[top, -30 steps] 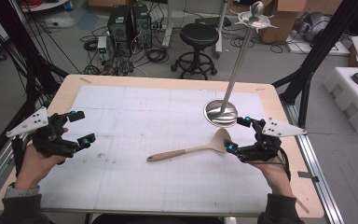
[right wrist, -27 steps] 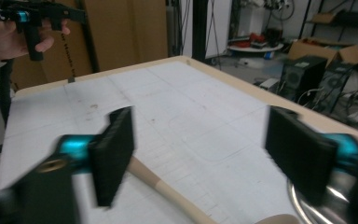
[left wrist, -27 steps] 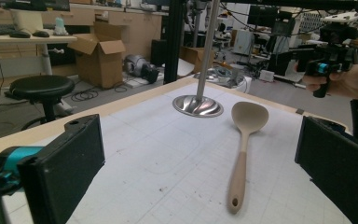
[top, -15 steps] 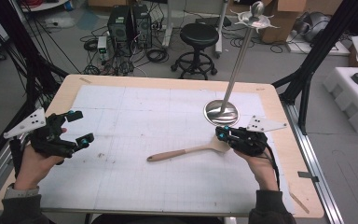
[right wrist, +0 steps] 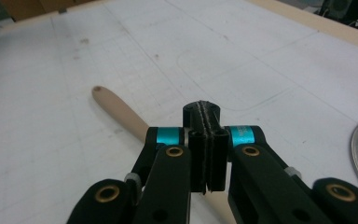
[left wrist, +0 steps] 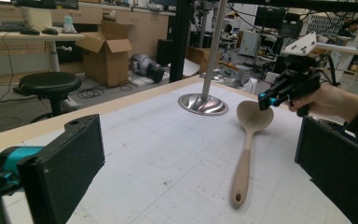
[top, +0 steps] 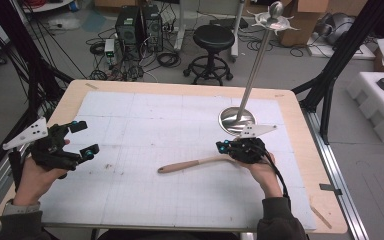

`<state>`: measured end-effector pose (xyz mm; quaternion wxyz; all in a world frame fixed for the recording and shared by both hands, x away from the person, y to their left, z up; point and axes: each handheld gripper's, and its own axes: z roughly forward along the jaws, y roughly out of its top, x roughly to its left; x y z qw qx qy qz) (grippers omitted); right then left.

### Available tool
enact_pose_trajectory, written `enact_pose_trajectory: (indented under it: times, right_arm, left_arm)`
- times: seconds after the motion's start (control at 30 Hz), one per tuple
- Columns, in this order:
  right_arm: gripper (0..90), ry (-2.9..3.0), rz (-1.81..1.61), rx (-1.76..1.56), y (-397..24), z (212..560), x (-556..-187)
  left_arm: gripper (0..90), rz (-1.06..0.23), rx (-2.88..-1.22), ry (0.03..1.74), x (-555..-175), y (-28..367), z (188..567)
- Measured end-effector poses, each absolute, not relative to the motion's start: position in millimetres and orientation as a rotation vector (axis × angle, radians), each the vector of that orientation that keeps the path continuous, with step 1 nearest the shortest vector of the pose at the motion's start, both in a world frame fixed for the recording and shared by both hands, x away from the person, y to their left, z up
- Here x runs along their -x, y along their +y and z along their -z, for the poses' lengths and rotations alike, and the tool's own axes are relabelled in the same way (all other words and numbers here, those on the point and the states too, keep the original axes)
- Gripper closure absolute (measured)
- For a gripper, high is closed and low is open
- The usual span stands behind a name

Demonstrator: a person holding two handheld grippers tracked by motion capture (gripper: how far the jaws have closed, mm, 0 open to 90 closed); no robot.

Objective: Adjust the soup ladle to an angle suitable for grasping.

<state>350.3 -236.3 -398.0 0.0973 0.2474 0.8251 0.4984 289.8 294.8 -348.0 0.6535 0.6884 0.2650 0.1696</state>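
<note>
Jaws pressed together, the right gripper (top: 223,146) hovers over the spoon (top: 196,163), whose handle points left.

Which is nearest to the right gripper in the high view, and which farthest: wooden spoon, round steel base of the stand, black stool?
From the right gripper:
1. Wooden spoon: under its jaws, handle running left.
2. Steel base: just beyond it on the table.
3. Black stool: on the floor past the table's far edge.
</note>
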Motion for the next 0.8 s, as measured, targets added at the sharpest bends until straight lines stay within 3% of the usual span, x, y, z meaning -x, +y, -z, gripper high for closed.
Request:
enact_pose_trajectory:
  times: [0.8]
  right_arm:
    - [90.0,2.553,-1.264,-0.874,-206,429,-372]
  left_arm:
    - [1.8,-0.373,-1.579,0.609,-291,293,351]
